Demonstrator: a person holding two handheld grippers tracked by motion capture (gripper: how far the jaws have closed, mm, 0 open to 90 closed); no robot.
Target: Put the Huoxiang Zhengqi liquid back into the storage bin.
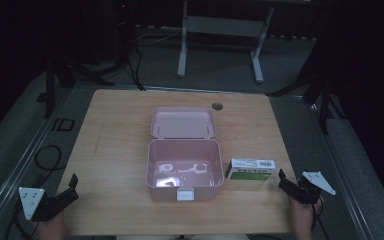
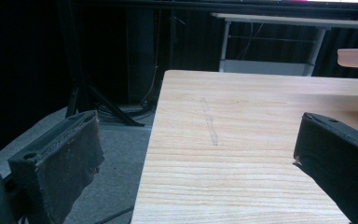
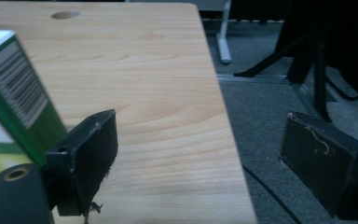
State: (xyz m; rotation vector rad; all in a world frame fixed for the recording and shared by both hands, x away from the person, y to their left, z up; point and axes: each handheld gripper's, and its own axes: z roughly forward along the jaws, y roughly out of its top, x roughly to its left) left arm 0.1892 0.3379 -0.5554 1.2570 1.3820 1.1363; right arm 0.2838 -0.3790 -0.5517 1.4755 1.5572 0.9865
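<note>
A pink lidded box (image 1: 183, 169) stands open at the middle of the wooden table (image 1: 115, 145), its lid tipped back and small white items lying inside. A green and white carton (image 1: 250, 170) lies just right of the box, and its barcode end (image 3: 14, 88) shows at the left of the right gripper view. My left gripper (image 1: 72, 186) is open at the table's front left corner, its jaws straddling the left table edge (image 2: 151, 154). My right gripper (image 1: 283, 181) is open at the front right, just right of the carton, with nothing between its jaws.
A round cable hole (image 1: 217, 106) sits in the table's far edge. Beyond the table stand a white desk frame (image 1: 220, 35) and dark stands on grey carpet. A black cable loop (image 1: 47, 157) lies on the floor at the left.
</note>
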